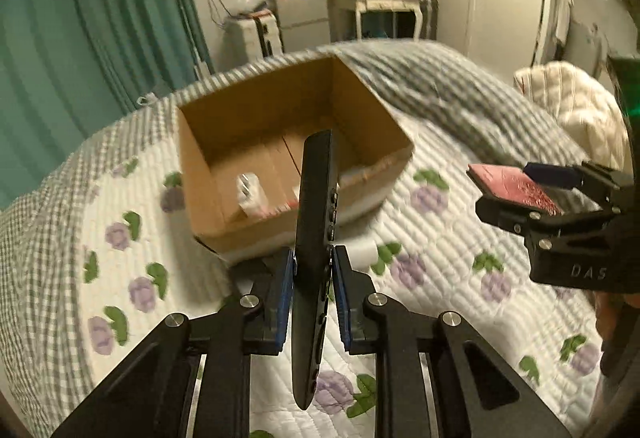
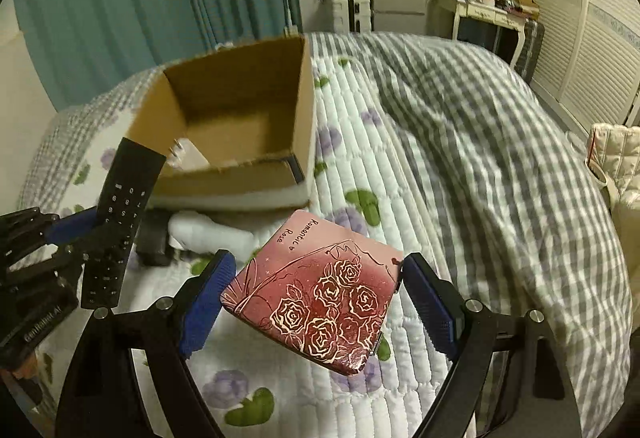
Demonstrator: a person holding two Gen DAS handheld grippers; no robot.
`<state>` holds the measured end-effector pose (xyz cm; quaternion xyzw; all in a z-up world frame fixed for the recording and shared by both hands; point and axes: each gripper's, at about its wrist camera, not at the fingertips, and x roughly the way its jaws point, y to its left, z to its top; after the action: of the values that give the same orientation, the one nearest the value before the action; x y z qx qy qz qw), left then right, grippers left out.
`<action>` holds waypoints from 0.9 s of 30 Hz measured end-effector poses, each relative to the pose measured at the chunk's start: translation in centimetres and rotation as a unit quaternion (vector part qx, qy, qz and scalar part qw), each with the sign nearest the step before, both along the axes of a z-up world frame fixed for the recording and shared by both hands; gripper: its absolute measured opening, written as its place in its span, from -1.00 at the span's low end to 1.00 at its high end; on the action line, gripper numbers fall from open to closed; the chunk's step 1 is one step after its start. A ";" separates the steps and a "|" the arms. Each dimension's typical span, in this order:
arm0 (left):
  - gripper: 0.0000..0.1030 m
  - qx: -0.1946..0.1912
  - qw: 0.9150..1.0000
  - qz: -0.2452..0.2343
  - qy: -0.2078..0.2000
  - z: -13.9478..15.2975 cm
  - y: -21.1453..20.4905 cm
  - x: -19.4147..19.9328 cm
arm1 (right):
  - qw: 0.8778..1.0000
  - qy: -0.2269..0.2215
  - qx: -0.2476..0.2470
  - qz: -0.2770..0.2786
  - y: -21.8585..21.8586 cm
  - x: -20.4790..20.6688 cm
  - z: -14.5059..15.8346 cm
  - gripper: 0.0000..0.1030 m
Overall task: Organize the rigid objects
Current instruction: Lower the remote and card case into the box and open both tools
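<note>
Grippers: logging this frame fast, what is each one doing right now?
Left gripper: closed on the black remote.
Right gripper: closed on the pink rose-print case.

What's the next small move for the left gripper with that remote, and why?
Probably carry the left gripper forward until the black remote hangs over the open cardboard box, then release. The remote is pinched upright between the pads, its tip is already near the box's front edge, and the box interior shows free floor beside a white item. The right gripper, holding the rose tin, can wait.
</note>
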<state>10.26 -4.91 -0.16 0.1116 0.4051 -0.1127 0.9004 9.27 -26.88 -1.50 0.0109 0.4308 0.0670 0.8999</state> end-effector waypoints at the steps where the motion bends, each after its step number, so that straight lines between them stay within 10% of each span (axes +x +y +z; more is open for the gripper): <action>1: -0.62 -0.002 1.000 0.004 -0.005 0.5 0.4 0.1 | 1.000 -0.008 0.001 0.003 0.2 0.0 0.8 0.66; 14: -0.62 -0.045 0.996 0.061 -0.046 7.8 2.6 6.4 | 0.990 -0.117 0.008 0.083 4.6 4.9 11.2 0.66; 27: -0.62 -0.060 0.993 0.097 0.034 -0.6 2.3 16.2 | 0.986 -0.113 -0.009 0.123 7.3 14.1 7.5 0.66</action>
<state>26.41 -2.59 -0.78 0.0131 0.4372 -0.0524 0.8977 23.34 -19.53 5.99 -0.0577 0.3254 0.1740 0.9277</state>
